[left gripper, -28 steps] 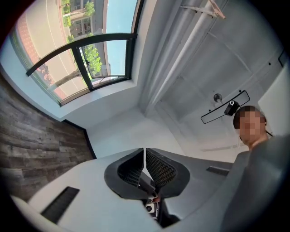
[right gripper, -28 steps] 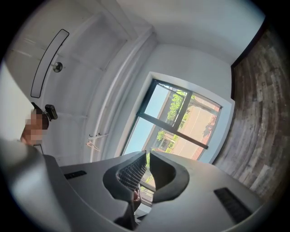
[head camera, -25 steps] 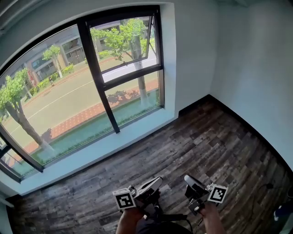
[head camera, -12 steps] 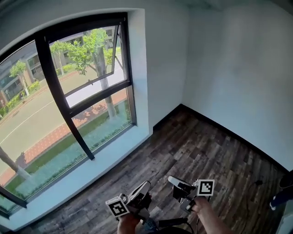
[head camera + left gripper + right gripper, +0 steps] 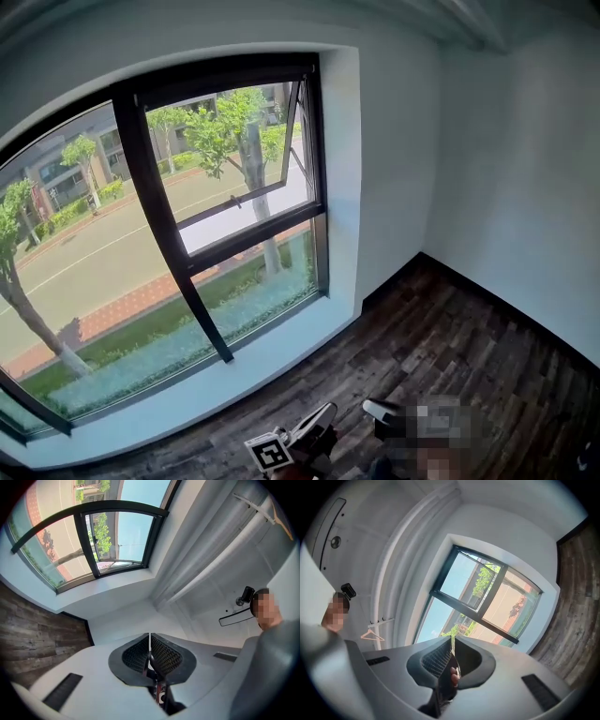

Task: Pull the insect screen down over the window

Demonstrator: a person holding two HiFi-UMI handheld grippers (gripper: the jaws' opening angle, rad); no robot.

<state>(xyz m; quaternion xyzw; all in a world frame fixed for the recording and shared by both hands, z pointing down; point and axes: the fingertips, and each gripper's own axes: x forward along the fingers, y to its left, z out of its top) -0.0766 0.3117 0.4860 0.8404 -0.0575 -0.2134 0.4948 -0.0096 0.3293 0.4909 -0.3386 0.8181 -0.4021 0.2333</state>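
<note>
Swinging right, my view now centres the window (image 5: 225, 225), with its upper sash (image 5: 246, 150) tilted outward. Left tongs (image 5: 150, 638) and right tongs (image 5: 453, 640) are low over the wooden floor (image 5: 450, 356), both pressed together, empty. Insect screen: I cannot tell.

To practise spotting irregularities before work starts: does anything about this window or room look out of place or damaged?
Only one thing: the upper right sash of the window stands swung open outward, while the other panes sit shut. The floor shows no spill or damage.
</note>
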